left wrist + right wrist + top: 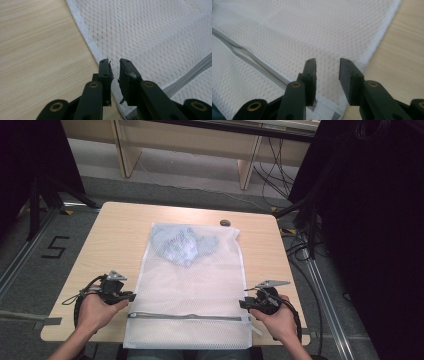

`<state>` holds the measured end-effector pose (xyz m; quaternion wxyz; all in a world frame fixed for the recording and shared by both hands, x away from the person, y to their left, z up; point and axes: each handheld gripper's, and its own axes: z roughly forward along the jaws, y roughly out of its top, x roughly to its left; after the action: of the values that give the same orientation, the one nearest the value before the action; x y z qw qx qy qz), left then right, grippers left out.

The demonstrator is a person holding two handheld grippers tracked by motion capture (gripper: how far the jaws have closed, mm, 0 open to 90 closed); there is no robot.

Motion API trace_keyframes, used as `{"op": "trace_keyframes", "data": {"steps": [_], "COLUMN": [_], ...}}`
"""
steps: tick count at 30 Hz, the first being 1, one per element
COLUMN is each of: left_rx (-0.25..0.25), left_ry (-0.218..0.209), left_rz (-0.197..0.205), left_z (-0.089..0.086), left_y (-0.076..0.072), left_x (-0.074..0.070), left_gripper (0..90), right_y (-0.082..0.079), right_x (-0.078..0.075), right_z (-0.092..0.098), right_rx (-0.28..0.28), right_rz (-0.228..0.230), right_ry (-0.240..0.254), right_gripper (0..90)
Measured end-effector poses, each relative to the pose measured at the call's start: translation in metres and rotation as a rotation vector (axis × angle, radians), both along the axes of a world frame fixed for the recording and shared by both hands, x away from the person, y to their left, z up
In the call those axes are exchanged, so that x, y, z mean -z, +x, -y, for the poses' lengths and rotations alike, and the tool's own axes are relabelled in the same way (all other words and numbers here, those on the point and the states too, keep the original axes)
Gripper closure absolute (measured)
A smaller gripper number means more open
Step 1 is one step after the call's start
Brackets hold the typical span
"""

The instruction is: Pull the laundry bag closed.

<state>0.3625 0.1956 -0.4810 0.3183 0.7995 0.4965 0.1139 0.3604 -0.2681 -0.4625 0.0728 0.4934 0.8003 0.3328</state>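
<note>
The person's two hands come in at the near edge of the surface [115, 215], each carrying a gripper, one at either side of a white mesh laundry bag [192, 290]. The bag is the landmark here: it lies flat down the middle of the surface, its far edge short of the surface's far rim and its near edge hanging just past the near rim. Bare wood runs wide along the bag's left side and a narrower strip along its right side, so both flanks have room. Inside the bag, toward its far end, sits a crumpled pale blue garment [184, 246]. A grey zipper [187, 317] crosses the bag near its near end, from one side seam almost to the other, with a slight gape at its middle.

The left gripper [129, 296] sits at the bag's left seam, just beyond the zipper's end. In the left gripper view its jaws stand a narrow gap apart over the bag's white hem [85, 35], with nothing pinched between them. The right gripper [244, 303] is at the bag's right seam, level with the zipper's other end; its jaws stand wide apart above the mesh, holding nothing, the hem just to their right.

Beyond the bag's far right corner, a small dark round object [225, 223] lies on the wood.
</note>
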Motion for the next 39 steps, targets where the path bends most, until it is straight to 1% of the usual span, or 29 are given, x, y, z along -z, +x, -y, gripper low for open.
{"op": "trace_keyframes", "data": {"steps": [1, 2, 3, 4, 5, 6, 7, 8, 9, 10, 11, 13, 16, 17, 18, 20, 21, 22, 25, 26, 29, 30, 32, 33, 34, 36, 37, 38, 39], "left_rx": [-0.007, -0.006, -0.006, -0.012, -0.012, -0.009, -0.018, 0.0, 0.001, -0.008, -0.035, -0.024, -0.044, -0.036, -0.024, -0.029, -0.03, -0.028, -0.022, -0.027, -0.02, -0.028, -0.003, -0.008, -0.004, 0.008, -0.003, -0.031, -0.027], "left_ry": [-0.014, -0.011, -0.011, 0.002, 0.002, 0.009, 0.014, 0.025, 0.032, 0.03, 0.019, 0.03, 0.009, 0.002, 0.012, 0.007, 0.005, 0.003, 0.007, 0.005, 0.008, 0.009, 0.031, 0.03, 0.039, 0.047, 0.043, 0.026, 0.03], "left_rz": [0.009, 0.009, 0.009, -0.007, -0.007, -0.021, -0.035, -0.063, -0.076, -0.079, -0.076, -0.11, -0.113, -0.126, -0.14, -0.151, -0.162, -0.167, -0.183, -0.186, -0.191, -0.184, -0.205, -0.212, -0.223, -0.233, -0.24, -0.253, -0.258], "left_z": [0.001, 0.002, 0.002, 0.003, 0.003, 0.003, 0.003, 0.001, -0.001, -0.001, 0.001, 0.0, 0.002, 0.001, 0.0, 0.0, 0.001, 0.001, 0.002, 0.004, 0.004, 0.006, 0.006, 0.007, 0.007, 0.007, 0.008, 0.009, 0.009], "left_y": [0.0, 0.001, 0.001, 0.001, 0.001, 0.001, 0.001, 0.001, 0.002, 0.001, 0.001, 0.0, -0.003, -0.003, -0.003, -0.002, -0.002, -0.002, -0.002, -0.002, -0.002, -0.003, -0.002, -0.003, -0.003, -0.002, -0.002, -0.003, -0.002], "left_x": [0.001, 0.001, 0.001, 0.002, 0.002, 0.005, 0.005, 0.004, 0.004, 0.004, 0.006, 0.004, 0.002, 0.001, 0.0, 0.001, 0.002, 0.003, 0.004, 0.005, 0.006, 0.006, 0.004, 0.004, 0.004, 0.007, 0.008, 0.009, 0.01], "left_gripper": [80.5, 81.2, 81.7, 82.1, 82.0, 81.9, 82.1, 82.2, 82.6, 83.3, 84.3, 86.0, 87.9, 88.6, 89.2, 89.5, 89.5, 89.6, 89.6, 89.6, 89.7, 89.7, 89.7, 89.7, 89.8, 89.8, 89.7, 89.7, 89.7], "right_y": [-0.001, -0.001, -0.001, -0.002, -0.002, -0.003, -0.003, -0.004, -0.003, -0.004, -0.004, -0.004, -0.005, -0.005, -0.005, -0.006, -0.004, -0.005, -0.005, -0.005, -0.005, -0.005, -0.004, -0.005, -0.004, -0.004, -0.004, -0.002, -0.002], "right_x": [-0.004, -0.005, -0.005, -0.004, -0.005, -0.005, -0.005, -0.006, -0.007, -0.008, -0.009, -0.009, -0.008, -0.007, -0.006, -0.003, 0.0, -0.001, -0.002, -0.004, -0.004, -0.004, 0.0, -0.002, -0.001, -0.002, -0.002, 0.001, 0.001], "right_z": [-0.001, -0.003, -0.003, -0.008, -0.009, -0.012, -0.014, -0.015, -0.016, -0.017, -0.018, -0.02, -0.021, -0.021, -0.022, -0.025, -0.025, -0.027, -0.029, -0.03, -0.032, -0.034, -0.037, -0.037, -0.038, -0.04, -0.041, -0.042, -0.044], "right_rx": [-0.026, -0.046, -0.046, -0.085, -0.085, -0.076, -0.072, -0.078, -0.094, -0.095, -0.091, -0.082, -0.086, -0.087, -0.089, -0.077, -0.083, -0.067, -0.07, -0.085, -0.086, -0.101, -0.088, -0.103, -0.109, -0.102, -0.108, -0.095, -0.1], "right_rz": [-0.027, -0.042, -0.042, -0.039, -0.045, -0.042, -0.044, -0.04, -0.034, -0.036, -0.033, -0.029, -0.035, -0.035, -0.035, -0.015, 0.017, -0.004, 0.002, -0.014, -0.02, -0.027, -0.017, -0.037, -0.028, -0.035, -0.034, -0.017, -0.023], "right_ry": [-0.018, -0.03, -0.03, -0.012, -0.028, -0.038, -0.032, -0.035, -0.018, -0.011, -0.017, -0.031, -0.028, -0.036, -0.038, -0.017, -0.027, -0.013, -0.01, -0.009, -0.006, -0.016, -0.001, -0.011, -0.007, -0.007, -0.009, -0.004, 0.0], "right_gripper": [69.0, 69.8, 69.8, 71.6, 71.8, 72.1, 72.2, 72.2, 71.9, 71.7, 71.4, 70.9, 70.1, 70.1, 70.1, 70.6, 70.9, 71.0, 70.9, 70.8, 70.6, 70.1, 69.9, 69.9, 69.8, 69.6, 69.5, 69.5, 69.5]}}
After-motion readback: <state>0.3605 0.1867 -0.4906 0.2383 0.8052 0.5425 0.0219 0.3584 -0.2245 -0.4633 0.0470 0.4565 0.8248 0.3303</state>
